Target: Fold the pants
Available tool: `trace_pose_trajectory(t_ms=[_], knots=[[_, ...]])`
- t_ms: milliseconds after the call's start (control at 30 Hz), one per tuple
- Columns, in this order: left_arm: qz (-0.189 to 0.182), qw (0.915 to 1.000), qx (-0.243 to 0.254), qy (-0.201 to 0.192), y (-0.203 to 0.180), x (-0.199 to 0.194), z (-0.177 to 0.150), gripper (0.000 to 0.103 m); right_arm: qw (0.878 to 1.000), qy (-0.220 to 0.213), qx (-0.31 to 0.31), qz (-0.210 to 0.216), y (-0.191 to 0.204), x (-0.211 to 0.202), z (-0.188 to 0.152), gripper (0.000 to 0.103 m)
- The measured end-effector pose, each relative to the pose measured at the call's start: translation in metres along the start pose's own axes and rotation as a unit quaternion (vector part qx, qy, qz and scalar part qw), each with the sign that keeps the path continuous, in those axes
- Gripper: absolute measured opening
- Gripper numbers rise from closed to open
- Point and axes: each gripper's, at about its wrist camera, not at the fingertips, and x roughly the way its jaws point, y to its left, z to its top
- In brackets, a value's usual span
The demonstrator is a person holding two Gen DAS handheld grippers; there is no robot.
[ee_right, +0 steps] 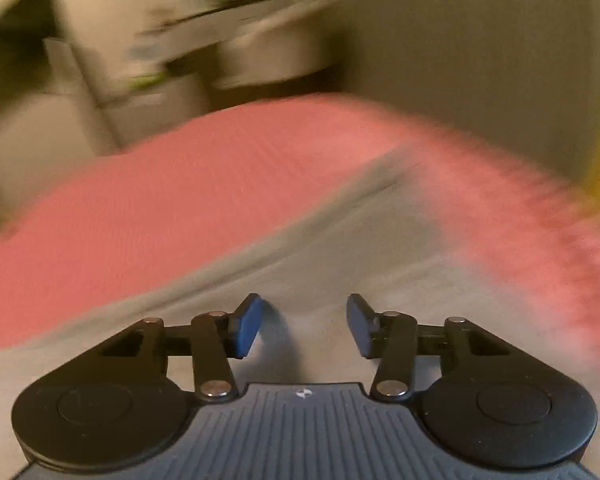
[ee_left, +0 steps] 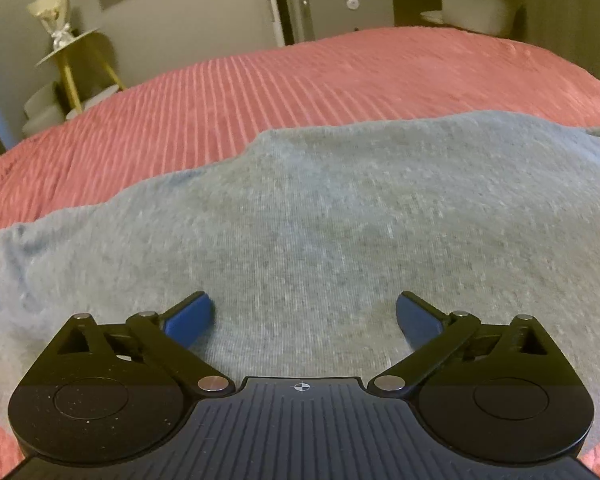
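Pink bed [ee_left: 300, 92], tools tilted over pants [ee_left: 340, 220]

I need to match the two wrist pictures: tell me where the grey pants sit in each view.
Left wrist view: grey pants fill the lower half, under the jaws.
Right wrist view: grey pants, blurred, run from bottom centre towards upper right.
Shared landmark: the pink ribbed bedspread beyond the pants.
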Motion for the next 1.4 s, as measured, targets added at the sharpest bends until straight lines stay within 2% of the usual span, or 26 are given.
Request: trace_pose_trajectory(t_ms=[33,67,100,167,233,300,400,467,533,567,600,700,733,800,867,900,933,1100,1200,1233,1300,1333,1367,1400], knots=[[0.0,1.0,0.0,0.001,0.001,0.002,0.001,0.103,0.999,-0.006,0.009,-0.053,-0.008,-0.007,0.003,0.072],[0.0,1.0,0.0,0.002,0.001,0.003,0.002,0.103,0.997,-0.017,0.03,-0.068,-0.022,-0.02,0.003,0.077],[-0.001,1.0,-0.001,0.002,0.001,0.004,0.002,0.103,0.996,-0.031,0.066,-0.043,-0.043,-0.038,0.001,0.077],[-0.002,1.0,-0.004,0.001,-0.001,-0.004,-0.001,0.103,0.987,-0.041,0.152,0.013,-0.082,-0.068,-0.01,0.078],[-0.003,1.0,-0.006,0.001,0.0,-0.003,0.0,0.103,0.968,-0.036,0.238,0.065,-0.116,-0.093,-0.036,0.078],[-0.003,1.0,-0.007,0.001,-0.001,-0.004,0.0,0.103,0.947,-0.023,0.299,0.117,-0.144,-0.109,-0.064,0.078],[-0.002,1.0,-0.009,0.003,0.0,-0.006,-0.001,0.103,0.918,-0.001,0.354,0.181,-0.172,-0.113,-0.1,0.072],[0.001,0.9999,-0.01,0.005,0.0,-0.009,-0.002,0.103,0.902,0.021,0.384,0.197,-0.17,-0.093,-0.109,0.055],[0.007,0.9998,-0.014,0.009,0.002,-0.013,-0.003,0.103,0.89,0.031,0.402,0.216,-0.172,-0.08,-0.112,0.049],[0.01,0.9998,-0.016,0.01,0.003,-0.015,-0.004,0.103,0.89,0.028,0.398,0.223,-0.168,-0.077,-0.108,0.044],[0.014,0.9997,-0.019,0.01,0.003,-0.018,-0.004,0.103,0.893,0.025,0.392,0.219,-0.165,-0.075,-0.102,0.044],[0.027,0.9992,-0.028,0.013,0.005,-0.025,-0.005,0.103,0.913,-0.001,0.367,0.176,-0.158,-0.076,-0.083,0.039],[0.028,0.999,-0.032,0.014,0.007,-0.026,-0.006,0.103,0.916,-0.002,0.362,0.171,-0.164,-0.084,-0.084,0.039],[0.031,0.9987,-0.036,0.017,0.008,-0.026,-0.007,0.103,0.919,0.036,0.361,0.156,-0.162,-0.071,-0.081,0.039],[0.037,0.9987,-0.031,0.018,0.006,-0.025,-0.007,0.103,0.916,0.061,0.366,0.153,-0.161,-0.055,-0.085,0.036],[0.04,0.9987,-0.027,0.019,0.005,-0.025,-0.008,0.103,0.912,0.062,0.375,0.155,-0.162,-0.049,-0.087,0.029],[0.043,0.9986,-0.024,0.019,0.004,-0.025,-0.008,0.103,0.91,0.056,0.38,0.157,-0.162,-0.048,-0.086,0.007],[0.044,0.9986,-0.022,0.019,0.003,-0.024,-0.007,0.103,0.916,-0.01,0.343,0.21,-0.151,-0.073,-0.06,0.007],[0.044,0.9986,-0.022,0.019,0.002,-0.024,-0.007,0.103,0.909,-0.031,0.344,0.233,-0.15,-0.075,-0.056,0.007],[0.044,0.9986,-0.022,0.019,0.002,-0.024,-0.007,0.103,0.911,-0.025,0.345,0.224,-0.151,-0.07,-0.059,0.008],[0.042,0.9986,-0.023,0.02,0.002,-0.024,-0.007,0.103,0.923,0.017,0.353,0.152,-0.153,-0.057,-0.069,0.026],[0.041,0.9987,-0.024,0.02,0.002,-0.024,-0.007,0.103,0.923,0.036,0.359,0.135,-0.156,-0.052,-0.076,0.034],[0.041,0.9987,-0.024,0.02,0.002,-0.023,-0.007,0.103,0.915,0.041,0.375,0.145,-0.16,-0.048,-0.085,0.035],[0.039,0.9987,-0.026,0.021,0.003,-0.023,-0.007,0.103,0.905,0.027,0.392,0.161,-0.165,-0.049,-0.092,0.035]])
